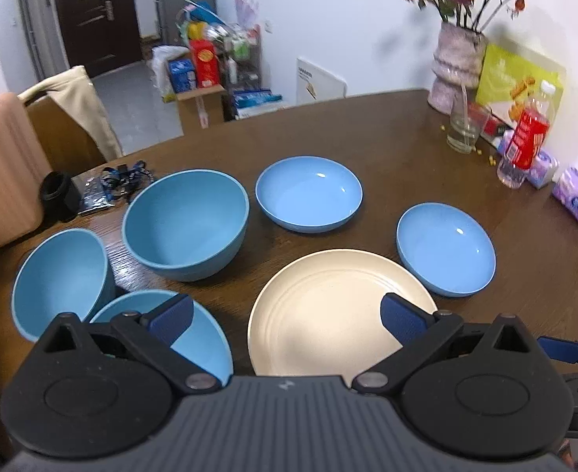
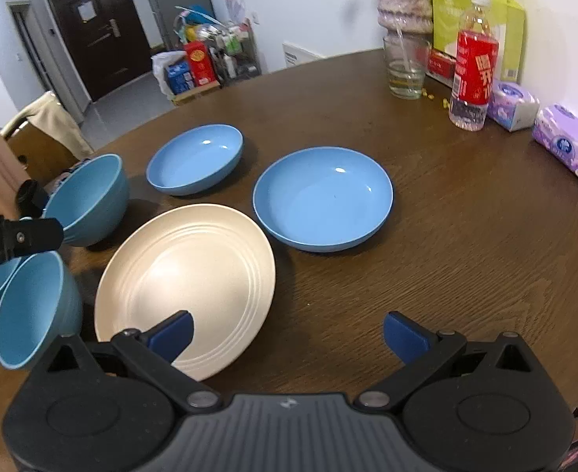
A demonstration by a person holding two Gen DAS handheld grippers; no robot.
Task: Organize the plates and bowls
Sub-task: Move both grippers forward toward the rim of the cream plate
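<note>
Left wrist view shows the left tool [image 1: 287, 320] spread wide, its blue padded fingers [image 1: 171, 320] far apart and holding nothing; one finger hangs over a small blue bowl [image 1: 202, 344], the other over the round cream ridged plate [image 1: 328, 314], though contact with either cannot be told. Taking that cream plate as the landmark on the dark brown wooden surface [image 1: 407, 149]: a shallow blue dish [image 1: 446, 249] sits just to its right and slightly beyond, close to its rim; a second shallow blue dish [image 1: 308, 192] lies beyond it; a large deep blue bowl [image 1: 184, 224] stands beyond and to its left; a tilted blue bowl [image 1: 59, 279] lies farther left, next to the small bowl.

Right wrist view shows the right tool [image 2: 288, 340] equally wide apart and empty, its left finger [image 2: 173, 336] over the near edge of the cream plate [image 2: 186, 279], its right finger over bare wood. Part of the left tool shows at the left edge, above the bowls left of the plate. Well beyond the plate to the right stand a clear glass [image 2: 405, 72], a red-labelled plastic bottle [image 2: 472, 74] and purple tissue packs [image 2: 566, 143].
</note>
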